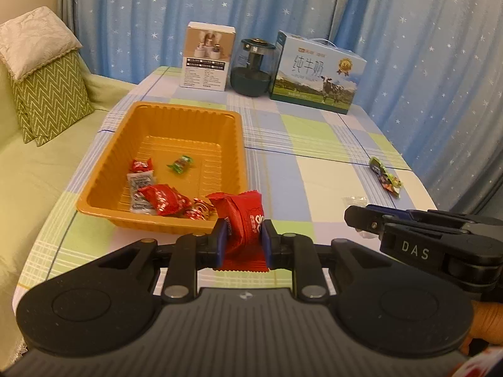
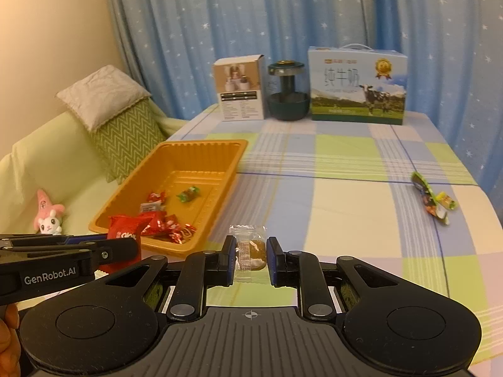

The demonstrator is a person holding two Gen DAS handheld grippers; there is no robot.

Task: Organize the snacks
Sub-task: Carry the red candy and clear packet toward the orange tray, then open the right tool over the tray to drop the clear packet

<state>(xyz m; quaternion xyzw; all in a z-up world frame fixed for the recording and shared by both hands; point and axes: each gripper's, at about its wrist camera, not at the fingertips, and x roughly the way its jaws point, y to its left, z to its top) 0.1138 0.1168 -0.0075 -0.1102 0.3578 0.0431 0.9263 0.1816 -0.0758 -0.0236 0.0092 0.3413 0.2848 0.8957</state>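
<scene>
Table under a checked cloth (image 2: pixel 345 188), pale green, blue and cream squares with thin dark lines. Blue curtain (image 2: pixel 314 15) with white stars behind it. To the left a pale green sofa (image 1: pixel 41 188), a zigzag cushion (image 1: pixel 53 100) with a cream pillow (image 1: pixel 34 44) on top; a pink plush (image 2: pixel 48 216) sits on the seat.

Back edge of table: white box (image 1: pixel 207 59), dark glass jar (image 1: pixel 253 67), milk carton (image 1: pixel 317 75), in a row, close together.

Orange tray (image 1: pixel 188 119) left of centre, holding several red-wrapped sweets (image 1: pixel 163 201), one green sweet (image 1: pixel 179 164) and a grey sachet.

Left gripper (image 1: pixel 243 238) clenched on a red packet (image 1: pixel 242 220), held just at the tray's near rim. Right gripper (image 2: pixel 251 256) clenched on a clear-wrapped brown sweet (image 2: pixel 253 248), above the cloth right of the tray.

Green wrappers (image 2: pixel 432 198) lie loose near the right edge, well apart from the tray.
</scene>
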